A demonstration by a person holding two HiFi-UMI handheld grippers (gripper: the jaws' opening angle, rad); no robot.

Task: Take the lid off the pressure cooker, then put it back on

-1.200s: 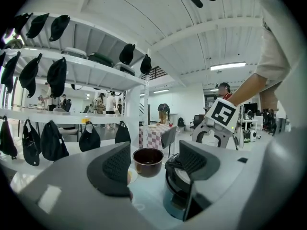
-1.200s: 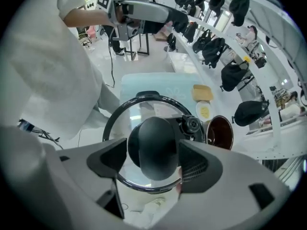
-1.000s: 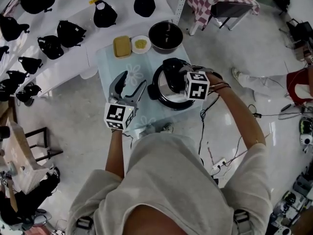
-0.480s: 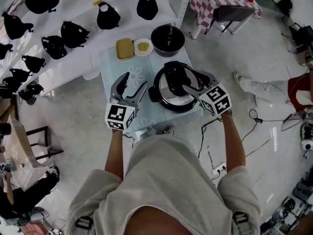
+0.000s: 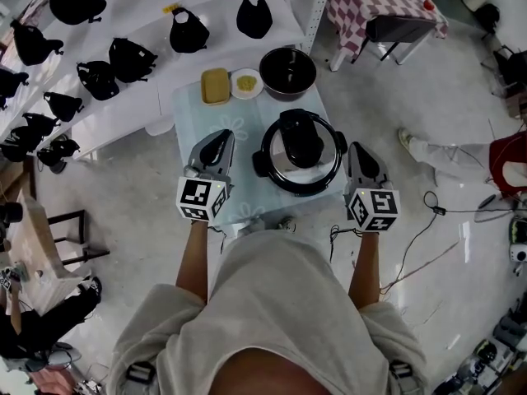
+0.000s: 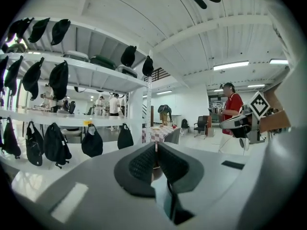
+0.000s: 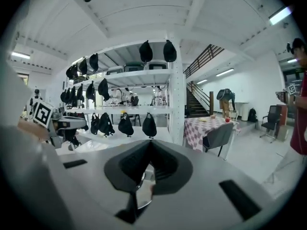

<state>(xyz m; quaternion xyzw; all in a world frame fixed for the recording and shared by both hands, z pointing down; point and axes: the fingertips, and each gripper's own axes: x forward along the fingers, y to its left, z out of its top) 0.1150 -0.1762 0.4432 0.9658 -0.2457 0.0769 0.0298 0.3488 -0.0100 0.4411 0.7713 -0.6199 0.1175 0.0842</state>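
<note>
**Both grippers clenched and empty, lid on the cooker**

The cooker (image 5: 300,164) stands on the pale table (image 5: 191,113), towards its near right part, with the lid (image 5: 302,142) seated on it and the lid's black handle on top. The person holds one gripper on each side of it.

The left gripper (image 5: 221,139) is over the table just left of the cooker, with a gap between them. Its jaws have just been closing and now meet; in the left gripper view (image 6: 156,151) the dark pads (image 6: 142,163) press together with nothing held.

The right gripper (image 5: 356,149) is close beside the cooker's right rim, at the table's edge. Its jaws have also just been closing, and in the right gripper view (image 7: 149,150) they are clenched on nothing.

Both gripper views look out across the room at shelves (image 7: 144,75) hung with black bags.

At the far end of the table are a black bowl (image 5: 287,72), a small plate (image 5: 246,83) and a yellow block (image 5: 216,85), well apart from the grippers.
</note>
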